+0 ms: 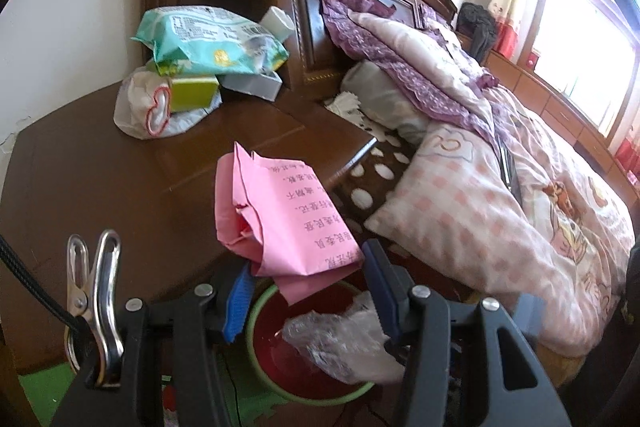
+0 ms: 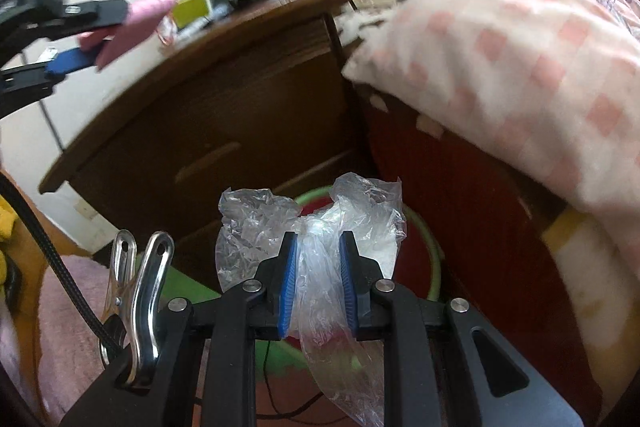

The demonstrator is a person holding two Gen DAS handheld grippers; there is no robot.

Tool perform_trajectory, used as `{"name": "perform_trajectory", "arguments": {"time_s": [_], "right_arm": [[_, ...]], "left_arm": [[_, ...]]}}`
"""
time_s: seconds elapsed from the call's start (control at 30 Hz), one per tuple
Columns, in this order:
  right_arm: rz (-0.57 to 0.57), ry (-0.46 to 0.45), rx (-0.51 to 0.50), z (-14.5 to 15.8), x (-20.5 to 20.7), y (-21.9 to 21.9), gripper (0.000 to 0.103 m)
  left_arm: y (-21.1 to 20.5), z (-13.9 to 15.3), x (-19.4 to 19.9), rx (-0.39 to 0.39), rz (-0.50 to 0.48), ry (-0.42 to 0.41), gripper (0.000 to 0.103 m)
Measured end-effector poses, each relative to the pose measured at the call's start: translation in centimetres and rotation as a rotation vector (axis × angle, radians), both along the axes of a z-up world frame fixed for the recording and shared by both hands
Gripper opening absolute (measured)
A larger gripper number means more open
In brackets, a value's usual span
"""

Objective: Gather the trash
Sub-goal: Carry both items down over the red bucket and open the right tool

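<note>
My left gripper [image 1: 308,279] is shut on a crumpled pink printed paper [image 1: 280,211], held above the front edge of a dark wooden nightstand [image 1: 120,187]. Below it on the floor stands a bin [image 1: 256,339] with a green rim and red inside. My right gripper [image 2: 319,247] is shut on a crumpled clear plastic bag [image 2: 312,223], which hangs over the bin's rim [image 2: 434,259]. That bag [image 1: 336,343] also shows over the bin in the left wrist view. The left gripper [image 2: 108,35] with the pink paper [image 2: 140,23] appears at the upper left of the right wrist view.
At the back of the nightstand lie a teal wipes pack [image 1: 208,43], a yellow-green box [image 1: 192,93] and a white plastic bag [image 1: 148,103]. To the right is a bed with a pink checked pillow [image 1: 460,211] and its headboard [image 1: 320,7]. Green mat [image 1: 44,391] covers the floor.
</note>
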State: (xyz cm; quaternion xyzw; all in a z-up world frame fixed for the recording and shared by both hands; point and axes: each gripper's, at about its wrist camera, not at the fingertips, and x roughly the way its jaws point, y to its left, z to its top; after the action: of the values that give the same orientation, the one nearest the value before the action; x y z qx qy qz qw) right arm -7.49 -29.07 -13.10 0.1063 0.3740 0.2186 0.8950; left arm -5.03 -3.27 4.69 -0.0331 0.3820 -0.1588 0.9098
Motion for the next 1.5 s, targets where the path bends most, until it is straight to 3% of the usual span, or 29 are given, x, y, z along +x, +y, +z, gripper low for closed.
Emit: {"name": "perform_trajectory", "arguments": {"time_s": [0.27,0.4,0.6,0.77,1.2,1.5], "right_arm": [[-0.021,0.033,-0.007,-0.6,1.2,0.7,0.023],[-0.058,0.012,0.012,-0.4,1.1,0.2,0.030],[-0.051,-0.046,0.052,0.5,0.2,-0.3,0.030],[-0.054,-0.105,0.049,1.6,-1.3,-0.9,0.030],[-0.108,-0.182,0.051,4.2,-4.4,-3.2,0.030],[-0.124,-0.187,0.058,4.2,-4.3,-3.6,0.030]], "left_arm": [[-0.5,-1.2,-1.4,0.013,-0.040,0.019,0.055],[-0.8,-1.5,-1.9,0.021,-0.055,0.025,0.055],[-1.9,-2.6,-2.8,0.031,-0.099,0.041,0.055],[-3.5,-4.7,-3.7,0.102,-0.128,0.043,0.055],[-5.6,-10.1,-3.8,0.102,-0.207,0.147,0.055],[-6.5,-13.5,-2.8,0.094,-0.242,0.201,0.055]]}}
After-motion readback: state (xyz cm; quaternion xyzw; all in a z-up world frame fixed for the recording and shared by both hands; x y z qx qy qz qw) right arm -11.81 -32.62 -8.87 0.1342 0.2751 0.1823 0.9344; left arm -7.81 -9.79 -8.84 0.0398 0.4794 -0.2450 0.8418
